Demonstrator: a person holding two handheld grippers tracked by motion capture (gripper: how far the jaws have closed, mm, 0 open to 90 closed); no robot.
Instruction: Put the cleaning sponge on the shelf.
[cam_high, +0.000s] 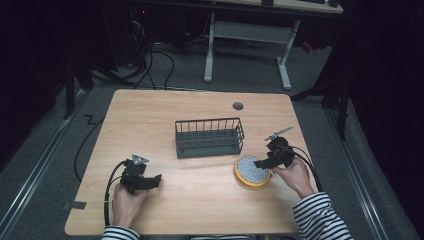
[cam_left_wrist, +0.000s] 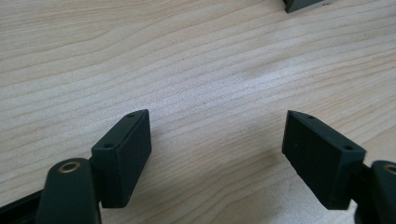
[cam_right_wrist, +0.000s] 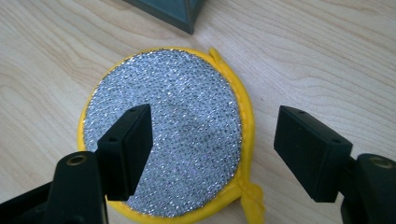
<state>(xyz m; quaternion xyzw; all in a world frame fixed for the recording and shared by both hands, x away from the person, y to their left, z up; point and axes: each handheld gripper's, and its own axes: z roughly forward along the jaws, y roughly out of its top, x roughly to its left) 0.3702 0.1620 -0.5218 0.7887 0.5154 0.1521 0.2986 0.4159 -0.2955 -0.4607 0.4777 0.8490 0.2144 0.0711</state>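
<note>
Things around the wooden table

The table (cam_high: 200, 190) had a grey round grommet (cam_high: 238, 106) near its 12 o'clock edge; beyond it at 12 o'clock stood a white-legged desk frame (cam_high: 247, 45), and black cables (cam_high: 160, 65) lay on the floor at 11 o'clock.

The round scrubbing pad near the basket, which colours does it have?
The scrubbing pad has a glittery silver face and a yellow rim, clearest in the right gripper view.
</note>
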